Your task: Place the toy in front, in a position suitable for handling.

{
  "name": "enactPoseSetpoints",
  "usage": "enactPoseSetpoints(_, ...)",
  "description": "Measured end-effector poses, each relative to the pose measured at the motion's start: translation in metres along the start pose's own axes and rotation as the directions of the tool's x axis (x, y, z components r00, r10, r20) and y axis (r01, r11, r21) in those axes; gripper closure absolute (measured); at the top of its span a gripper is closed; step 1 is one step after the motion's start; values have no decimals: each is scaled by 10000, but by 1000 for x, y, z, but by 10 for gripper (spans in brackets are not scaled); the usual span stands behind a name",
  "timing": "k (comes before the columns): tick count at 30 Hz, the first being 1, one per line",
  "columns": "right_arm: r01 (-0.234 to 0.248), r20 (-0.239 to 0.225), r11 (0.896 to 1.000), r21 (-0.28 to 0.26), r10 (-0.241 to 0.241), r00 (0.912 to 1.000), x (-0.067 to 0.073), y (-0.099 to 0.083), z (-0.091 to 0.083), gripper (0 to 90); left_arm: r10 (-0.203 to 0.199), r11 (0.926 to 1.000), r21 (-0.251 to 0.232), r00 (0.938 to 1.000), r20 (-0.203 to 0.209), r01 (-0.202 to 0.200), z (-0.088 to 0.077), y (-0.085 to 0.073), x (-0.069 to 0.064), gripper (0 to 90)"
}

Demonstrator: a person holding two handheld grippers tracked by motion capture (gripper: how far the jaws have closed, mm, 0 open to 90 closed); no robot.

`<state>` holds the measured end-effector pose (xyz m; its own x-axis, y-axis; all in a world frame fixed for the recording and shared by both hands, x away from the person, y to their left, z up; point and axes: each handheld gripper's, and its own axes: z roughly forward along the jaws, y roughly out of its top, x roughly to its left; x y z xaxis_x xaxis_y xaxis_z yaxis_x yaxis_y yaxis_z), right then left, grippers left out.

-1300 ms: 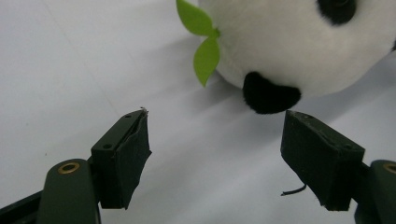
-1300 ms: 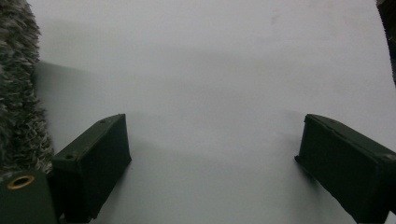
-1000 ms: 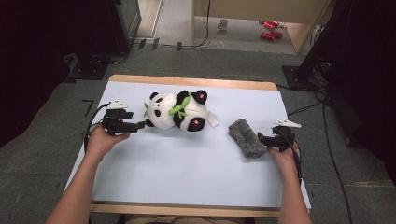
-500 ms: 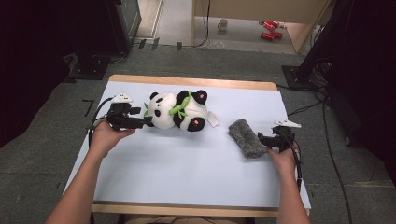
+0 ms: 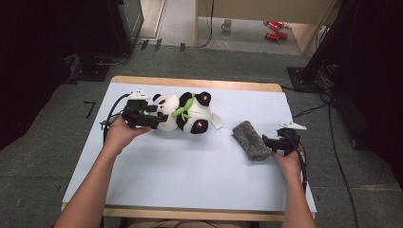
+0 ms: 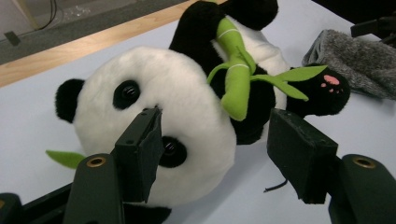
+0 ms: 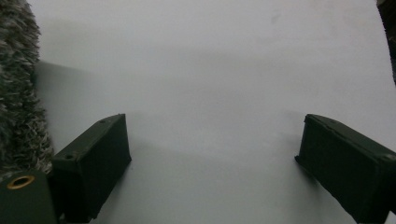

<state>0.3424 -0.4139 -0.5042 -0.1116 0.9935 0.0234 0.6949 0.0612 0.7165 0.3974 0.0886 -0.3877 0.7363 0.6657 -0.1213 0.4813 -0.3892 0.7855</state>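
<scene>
My left tongs (image 6: 212,154) have been closing, jaws apart around the panda's (image 6: 163,121) head. My right tongs (image 7: 212,163) stand apart, empty, grey cloth (image 7: 18,93) just beside; bare table (image 7: 210,56) ahead.

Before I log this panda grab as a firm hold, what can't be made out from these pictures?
- Left gripper, left gripper view: its jaws have been closing around the panda's head; the head hides whether the pads press it.
- High view: the same contact is too small to judge.
- Grey furry piece, right gripper view: cut off by the left edge.
- Right gripper: open over bare table.
</scene>
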Motion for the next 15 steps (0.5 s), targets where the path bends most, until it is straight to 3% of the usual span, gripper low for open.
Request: enactPoseSetpoints(15,-153,169,9999,36,153,9997,2,-1,-2,90,429,9991,6,9987,269,-429,24,17,-16,359)
